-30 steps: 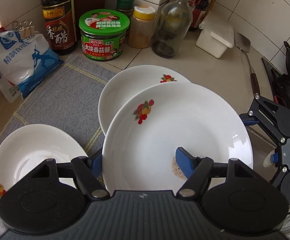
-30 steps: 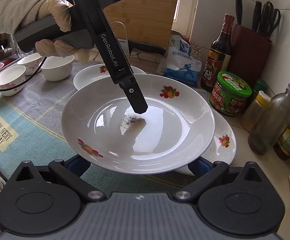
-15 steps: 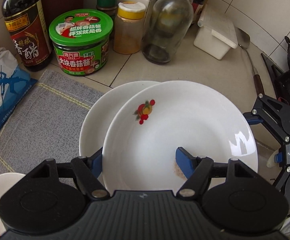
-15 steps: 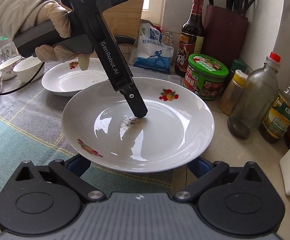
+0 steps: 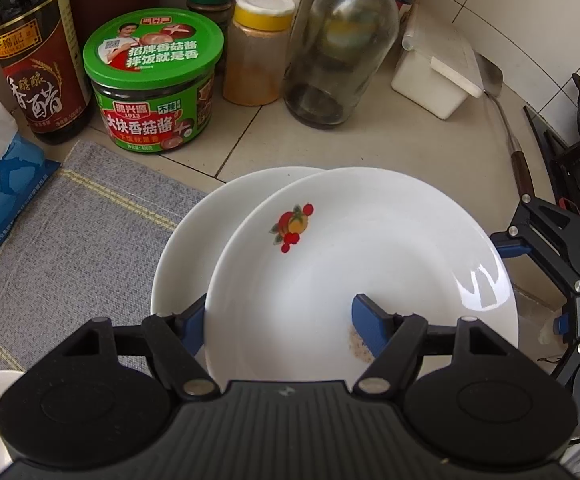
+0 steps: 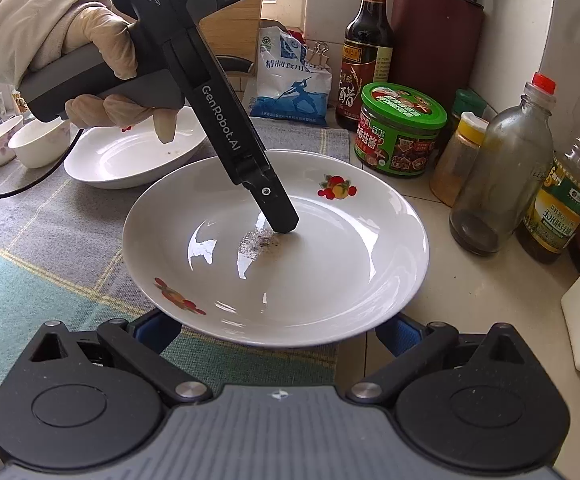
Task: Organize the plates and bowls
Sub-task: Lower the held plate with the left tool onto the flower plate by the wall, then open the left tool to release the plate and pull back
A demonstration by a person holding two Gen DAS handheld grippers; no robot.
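A white plate with a fruit print [image 5: 361, 264] [image 6: 290, 248] is held above a second white plate [image 5: 194, 248] that rests on the counter. My left gripper [image 5: 278, 320] is shut on the upper plate's rim, one finger inside the dish [image 6: 274, 208] and one under it. My right gripper [image 6: 278, 332] is open, its blue fingers [image 6: 154, 328] below the plate's near edge; contact is hidden. A third white plate [image 6: 130, 156] sits on the cloth at the left. Small bowls [image 6: 38, 144] stand at the far left.
A green-lidded jar [image 5: 154, 80], a dark vinegar bottle [image 5: 34, 52], a yellow-capped spice jar [image 5: 258, 48] and a glass bottle [image 5: 337, 44] line the back wall. A salt bag [image 6: 290, 80], a white box [image 5: 437, 76], a spatula [image 5: 505, 120] and a grey cloth [image 5: 74, 232] are nearby.
Both grippers and the held plate have moved right toward the jars and down over the second plate. The third plate has slid out of the left wrist view.
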